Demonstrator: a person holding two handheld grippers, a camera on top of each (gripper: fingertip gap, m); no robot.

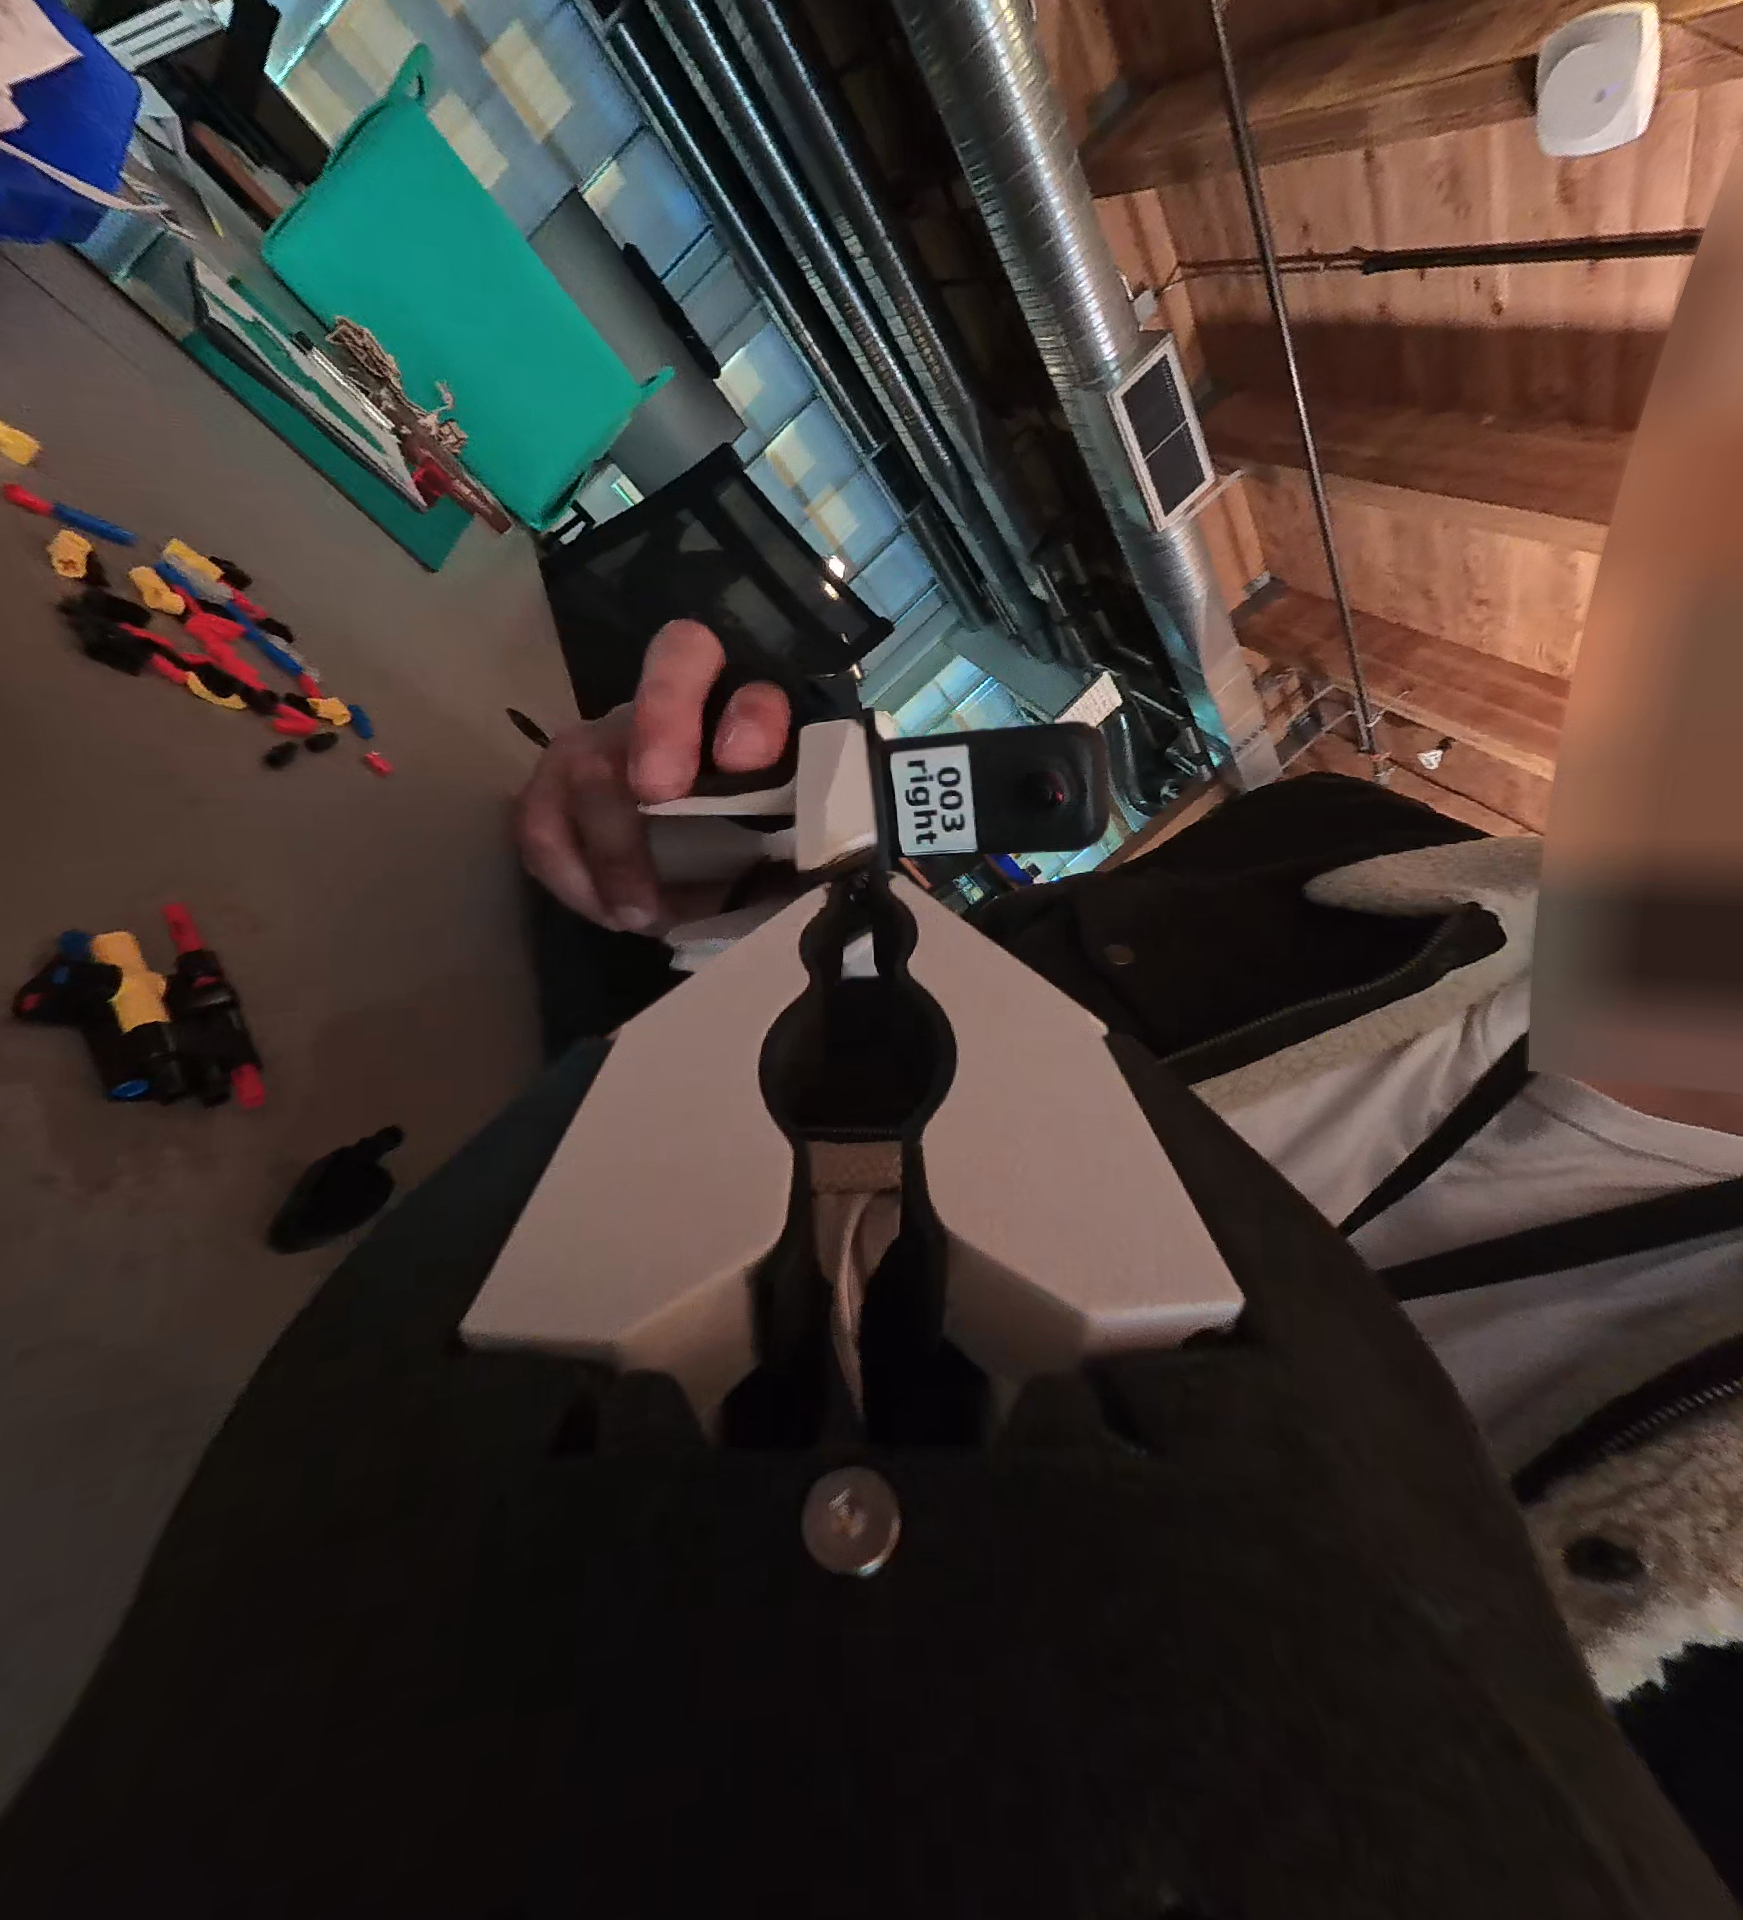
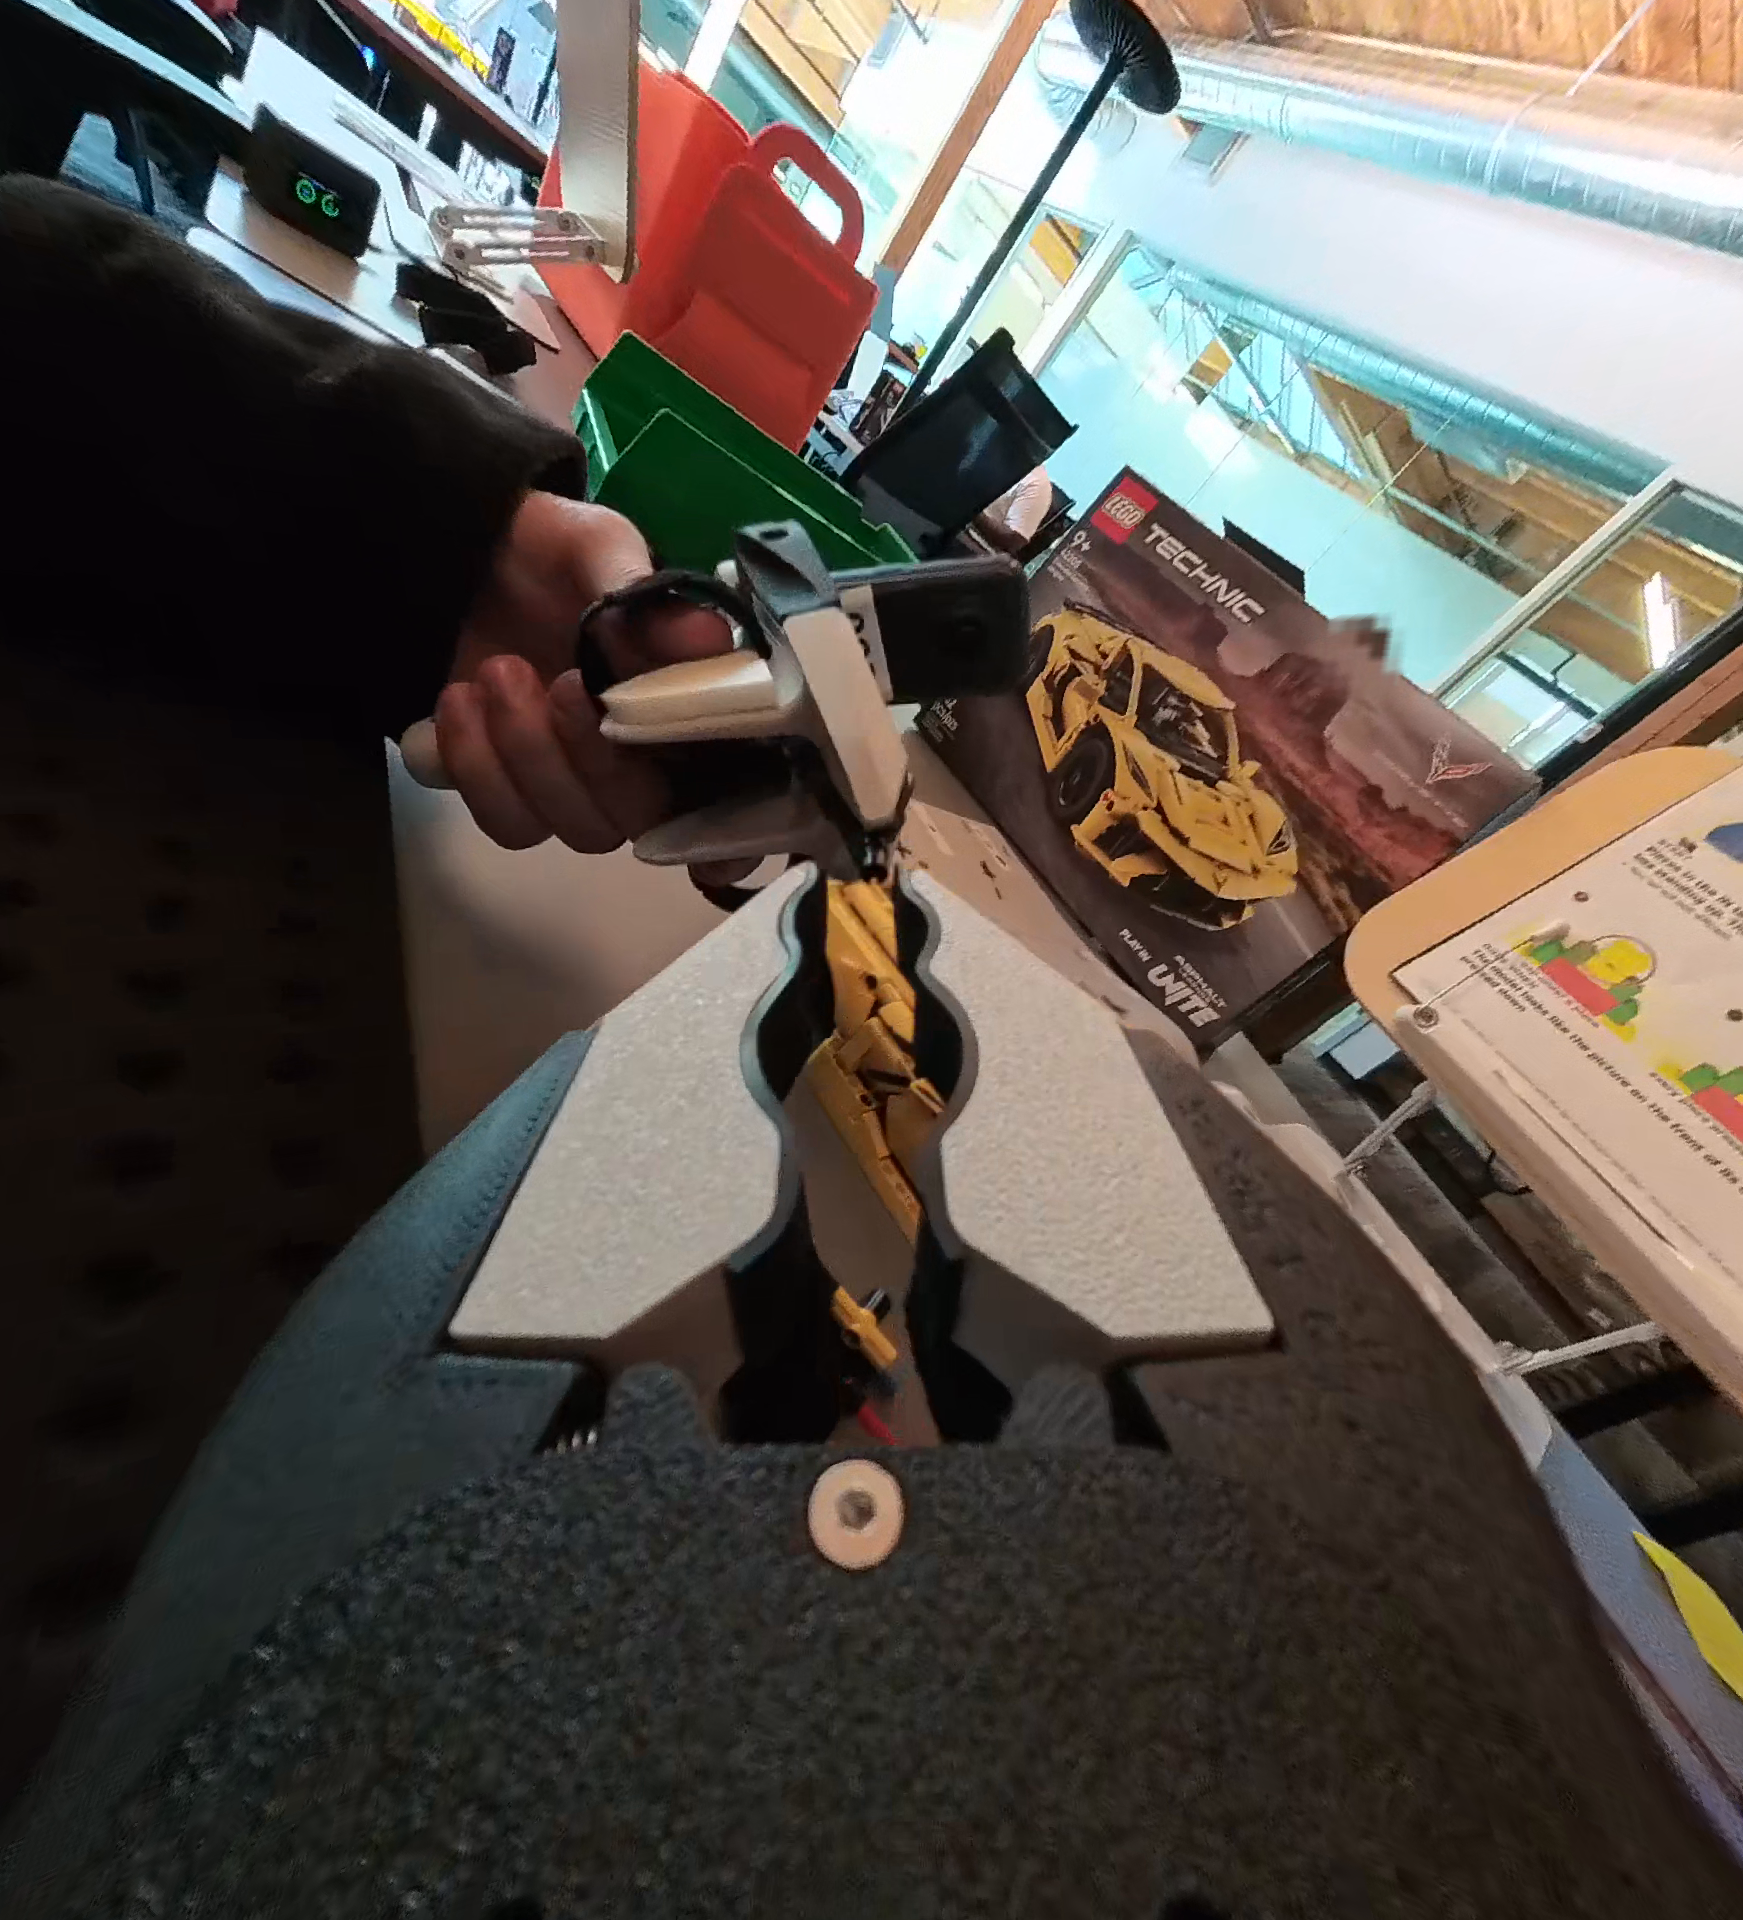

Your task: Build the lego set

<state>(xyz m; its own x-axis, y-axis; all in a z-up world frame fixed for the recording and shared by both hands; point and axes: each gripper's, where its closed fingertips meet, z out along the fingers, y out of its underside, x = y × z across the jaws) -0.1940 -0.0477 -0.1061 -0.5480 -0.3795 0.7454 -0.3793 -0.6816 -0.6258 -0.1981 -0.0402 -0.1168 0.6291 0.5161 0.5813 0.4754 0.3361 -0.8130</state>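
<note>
Both of my grippers meet tip to tip above the table [image 1: 223,1299], left gripper [image 1: 862,920] and right gripper [image 2: 862,883] each nearly pressed together, apparently pinching one small dark piece between them, while the loose lego pieces [image 1: 192,634] lie well off to my left gripper's side.

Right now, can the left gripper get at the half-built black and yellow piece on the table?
Probably not yet: the left gripper meets the right gripper tip to tip, off the table; the piece lies uncovered.
</note>
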